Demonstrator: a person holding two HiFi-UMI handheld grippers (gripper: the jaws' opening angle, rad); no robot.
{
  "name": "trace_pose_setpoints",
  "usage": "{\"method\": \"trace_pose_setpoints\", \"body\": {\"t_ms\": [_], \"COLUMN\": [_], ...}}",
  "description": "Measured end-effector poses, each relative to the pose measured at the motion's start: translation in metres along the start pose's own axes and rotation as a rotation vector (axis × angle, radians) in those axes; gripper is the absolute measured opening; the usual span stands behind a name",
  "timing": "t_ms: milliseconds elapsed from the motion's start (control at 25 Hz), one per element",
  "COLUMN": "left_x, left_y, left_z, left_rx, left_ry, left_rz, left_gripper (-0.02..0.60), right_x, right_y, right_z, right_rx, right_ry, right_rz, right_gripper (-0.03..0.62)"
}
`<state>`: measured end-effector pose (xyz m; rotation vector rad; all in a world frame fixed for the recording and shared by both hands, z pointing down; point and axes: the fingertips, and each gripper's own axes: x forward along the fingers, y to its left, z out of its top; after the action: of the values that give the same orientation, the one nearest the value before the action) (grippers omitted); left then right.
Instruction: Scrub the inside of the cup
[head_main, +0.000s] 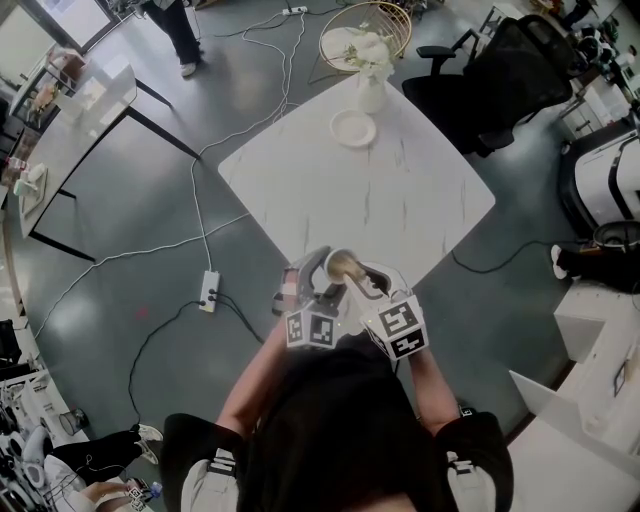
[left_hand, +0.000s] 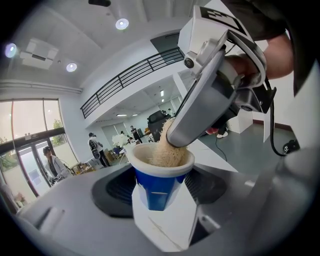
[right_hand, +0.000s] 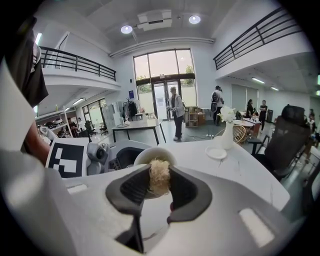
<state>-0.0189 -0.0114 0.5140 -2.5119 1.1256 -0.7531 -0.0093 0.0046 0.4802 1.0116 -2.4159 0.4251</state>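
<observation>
The left gripper (left_hand: 160, 200) clamps the cup (left_hand: 156, 185) — the right gripper (right_hand: 158, 192) pinches a scrubber (right_hand: 159, 176) inside.

Cup (left_hand: 156, 187): blue wall smooth, slight sheen; white rim matt, paper-like.
Scrubber (left_hand: 165, 152): tan, coarse, fibrous.
Right gripper (right_hand: 160, 181): shell grey plastic, matt; pads (right_hand: 131, 190) black, ribbed, rubbery.
Table (head_main: 400, 190): white, marble-veined, smooth, semi-gloss.
Vase (head_main: 371, 95), table's 12 o'clock: white, smooth.
Floor (head_main: 130, 200), 9 o'clock: grey, polished, reflective.
Chair (head_main: 520, 70), 2 o'clock: black, mesh-like.
</observation>
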Motion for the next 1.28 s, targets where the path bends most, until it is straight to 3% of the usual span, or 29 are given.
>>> {"method": "trace_pose_setpoints", "body": {"t_ms": [840, 1280], "left_x": [0.002, 0.001], "left_y": [0.001, -0.001], "left_z": [-0.004, -0.005], "left_rx": [0.003, -0.028], "left_ry": [0.016, 0.02], "left_rz": [0.025, 0.013], "left_gripper": [0.314, 0.314], "right_x": [0.002, -0.004], "right_y": [0.02, 0.004], "right_z": [-0.003, -0.008], "right_rx": [-0.028, 0.004], "right_ry": [0.006, 0.015], "right_rz": [0.053, 0.024], "right_gripper": [0.107, 0.107]}}
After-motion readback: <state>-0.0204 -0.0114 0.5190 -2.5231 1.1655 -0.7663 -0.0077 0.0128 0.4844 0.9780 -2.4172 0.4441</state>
